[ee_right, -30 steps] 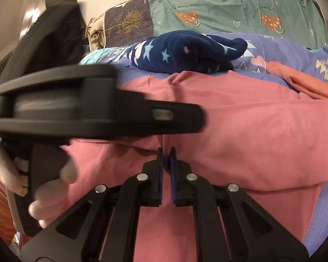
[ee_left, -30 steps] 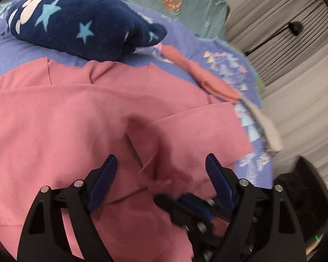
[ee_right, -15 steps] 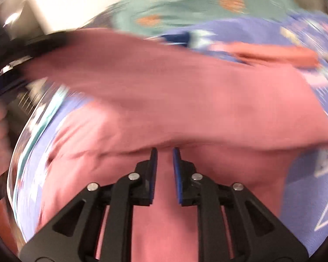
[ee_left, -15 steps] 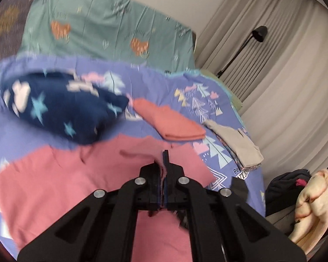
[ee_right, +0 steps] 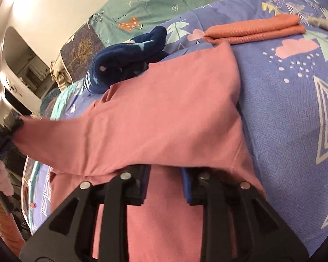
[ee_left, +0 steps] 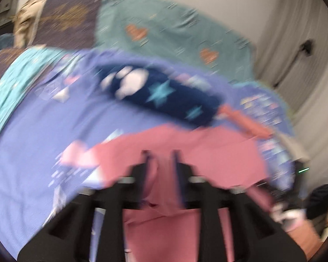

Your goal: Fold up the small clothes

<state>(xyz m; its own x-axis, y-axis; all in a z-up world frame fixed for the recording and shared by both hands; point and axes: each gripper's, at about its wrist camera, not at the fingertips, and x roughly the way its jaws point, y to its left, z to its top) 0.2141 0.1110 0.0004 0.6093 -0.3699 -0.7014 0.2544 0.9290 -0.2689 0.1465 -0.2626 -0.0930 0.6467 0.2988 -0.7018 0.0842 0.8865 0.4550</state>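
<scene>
Between my right gripper (ee_right: 165, 187) pads the pink garment (ee_right: 164, 113) lies slack; those jaws are opening and no longer pinch it. My left gripper (ee_left: 160, 170) is opening too, a fold of the same cloth hanging loose between its fingers, though blur hides the contact. It looks light, limp and thin, likely to sag and slide unless pinched at a hem or corner, so I would take it by the edge nearest each tool. Just beyond lies a navy starred fleece (ee_right: 124, 63), and farther right an orange folded piece (ee_right: 253, 31) on the bedspread (ee_right: 284, 113).
</scene>
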